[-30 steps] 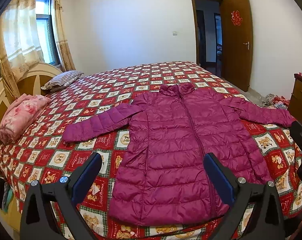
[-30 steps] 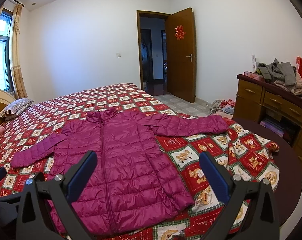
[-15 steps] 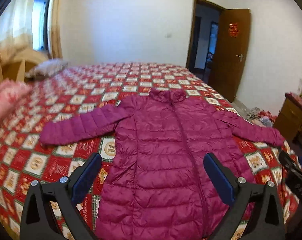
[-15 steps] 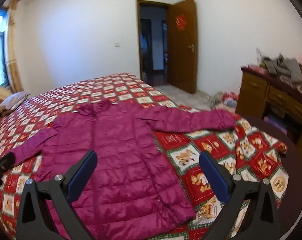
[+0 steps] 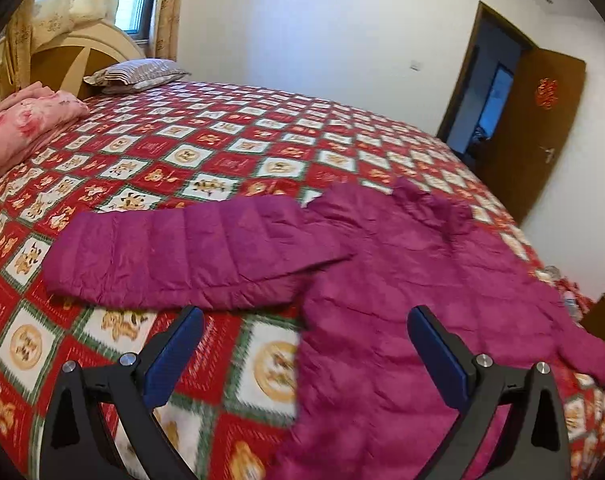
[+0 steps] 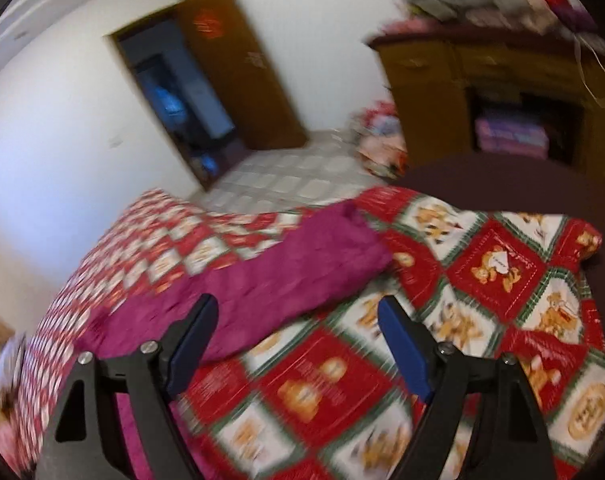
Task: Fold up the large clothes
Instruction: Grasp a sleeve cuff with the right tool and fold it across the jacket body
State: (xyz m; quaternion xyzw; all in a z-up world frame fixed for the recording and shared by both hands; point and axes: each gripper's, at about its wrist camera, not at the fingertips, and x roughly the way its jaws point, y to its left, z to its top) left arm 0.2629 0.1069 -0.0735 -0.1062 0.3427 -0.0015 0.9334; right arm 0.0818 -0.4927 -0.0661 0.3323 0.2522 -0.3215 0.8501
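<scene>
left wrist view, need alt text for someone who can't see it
A magenta puffer jacket lies flat on a red patterned bedspread, one sleeve stretched left. The open left gripper hovers empty above it; a striped pillow sits at the headboard.

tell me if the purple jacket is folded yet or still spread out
Spread out, not folded: the purple jacket lies flat on the bed, each sleeve stretched sideways. Both grippers hover open, holding nothing.

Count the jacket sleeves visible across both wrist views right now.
2. One sleeve lies flat on the quilt toward the headboard side; the other sleeve stretches toward the bed's door-side edge. Neither gripper touches them.
</scene>
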